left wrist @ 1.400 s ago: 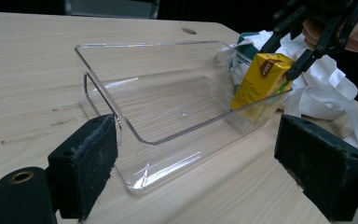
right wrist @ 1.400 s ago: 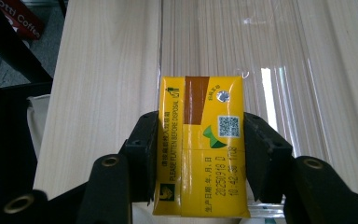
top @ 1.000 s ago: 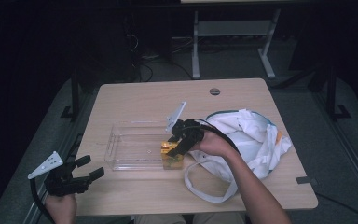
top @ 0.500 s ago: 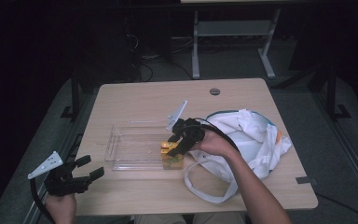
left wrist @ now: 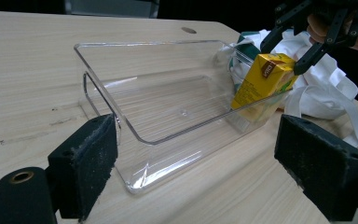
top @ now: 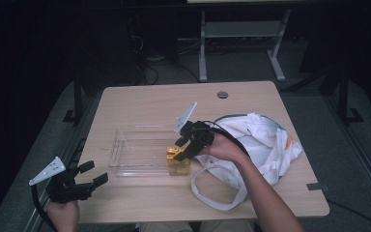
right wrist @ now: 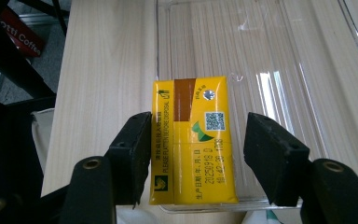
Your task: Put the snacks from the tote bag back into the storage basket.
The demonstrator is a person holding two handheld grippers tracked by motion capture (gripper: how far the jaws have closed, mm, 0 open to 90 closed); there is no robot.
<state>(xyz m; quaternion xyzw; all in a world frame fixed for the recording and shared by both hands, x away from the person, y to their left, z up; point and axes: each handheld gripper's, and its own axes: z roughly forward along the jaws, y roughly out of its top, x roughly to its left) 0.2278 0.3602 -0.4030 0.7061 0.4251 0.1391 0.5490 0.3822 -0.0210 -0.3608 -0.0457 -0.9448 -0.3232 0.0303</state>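
While jaws of right gripper (right wrist: 193,158) have just been opening, spread beside yellow carton (right wrist: 191,140) standing in clear tray (top: 140,157): lift straight up, avoid tipping. Left gripper (top: 88,178) spread, idle.

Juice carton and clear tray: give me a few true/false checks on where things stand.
1. The yellow juice carton stands inside the clear tray. True.
2. The right gripper clamps the carton. False: its jaws have just been opening, and a gap shows on one side.
3. The left gripper holds the tray. False: it is open at the table's near left corner, apart from the tray.
4. A white bag lies beside the tray. True.
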